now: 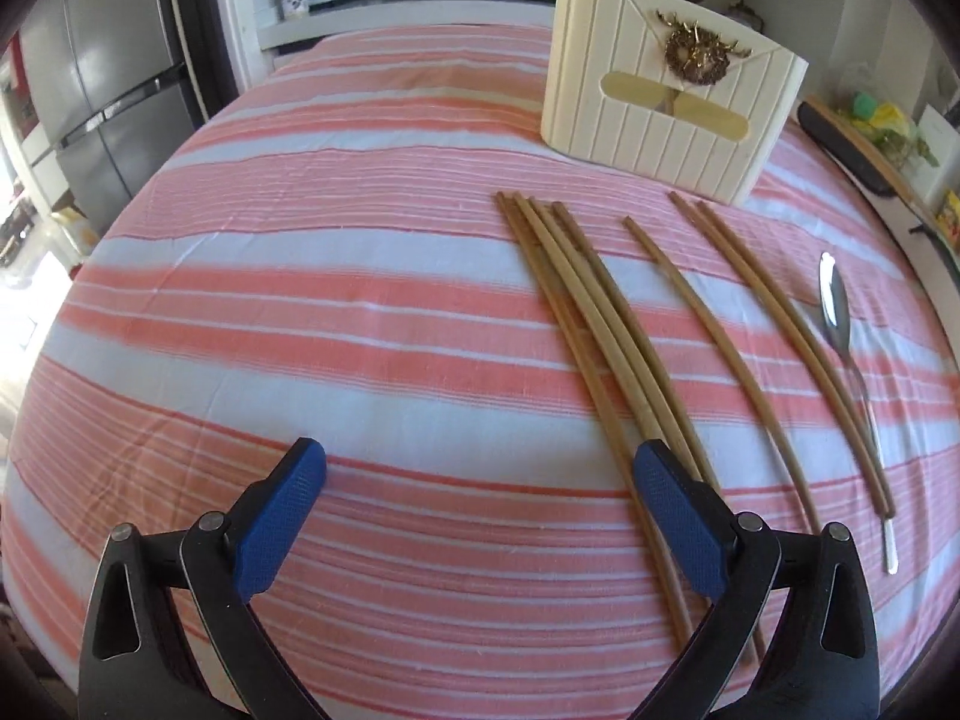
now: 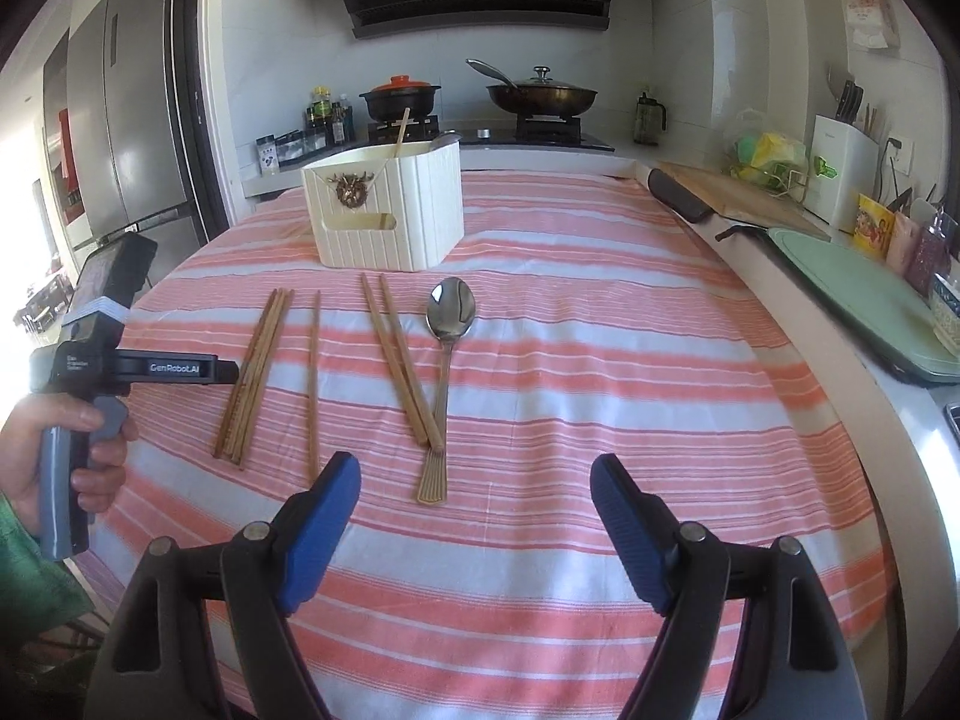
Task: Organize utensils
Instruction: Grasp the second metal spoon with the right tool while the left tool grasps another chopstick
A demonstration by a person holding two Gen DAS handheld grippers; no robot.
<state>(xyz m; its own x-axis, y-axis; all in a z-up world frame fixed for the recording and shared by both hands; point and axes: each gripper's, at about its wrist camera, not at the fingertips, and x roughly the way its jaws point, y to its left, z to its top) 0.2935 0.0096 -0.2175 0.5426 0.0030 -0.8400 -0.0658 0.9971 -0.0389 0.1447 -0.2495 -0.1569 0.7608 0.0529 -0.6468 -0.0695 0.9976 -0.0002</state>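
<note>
**Utensils laid out before the holder, both grippers spread and empty**

The utensils are seen lying flat on the striped cloth, on the near side of the cream holder. Taking the holder as landmark: a bundle of chopsticks is laid nearest its left corner, a single chopstick is placed just right of the bundle, a pair of chopsticks is set below the holder's middle, and a metal spoon is laid below its right end, bowl toward the holder. The pair's near ends are crossed over the spoon's handle and touch it. Inside the holder, one stick and a spoon are already stood upright.

In the left wrist view the same holder is seen far right, with the bundle, the single chopstick, the pair and the spoon fanned out below it.

The left gripper is held with its blue pads spread wide above the cloth, nothing between them; its right finger is seen over the bundle's near ends, though contact cannot be told. The right gripper is likewise spread and empty, short of the utensils.

Behind the holder, the counter with a stove, pot and pan is visible.
</note>
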